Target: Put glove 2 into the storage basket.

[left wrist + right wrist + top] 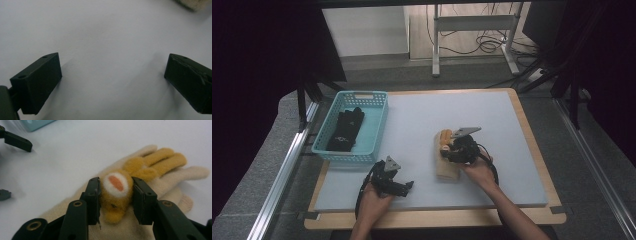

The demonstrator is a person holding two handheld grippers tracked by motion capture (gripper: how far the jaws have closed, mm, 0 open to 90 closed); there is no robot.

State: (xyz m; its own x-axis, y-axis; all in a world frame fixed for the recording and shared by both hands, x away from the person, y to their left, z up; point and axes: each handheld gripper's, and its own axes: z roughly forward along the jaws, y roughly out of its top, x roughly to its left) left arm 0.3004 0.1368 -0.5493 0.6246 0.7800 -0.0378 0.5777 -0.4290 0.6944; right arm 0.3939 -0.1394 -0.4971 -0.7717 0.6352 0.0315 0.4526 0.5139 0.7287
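Observation:
A cream knitted glove (pixel 446 169) lies flat on the pale mat right of centre, seen close in the right gripper view (pixel 167 182). On it rests an orange fuzzy piece (pixel 117 195) with a white-and-orange patch, also at the glove's far end (pixel 445 136); whether it is attached I cannot tell. My right gripper (pixel 115 183) is shut on that orange piece, its jaws pressing both sides (pixel 451 148). My left gripper (pixel 408 186) rests low over the mat near the front left, open (pixel 112 75) with bare mat between its jaws.
A teal basket (pixel 343 156) holding black gloves (pixel 346 129) stands at the table's left edge; its corner (pixel 37 123) appears in the right gripper view. The pale mat (pixel 452 107) covers a wooden board. Desk legs and cables lie beyond the far edge.

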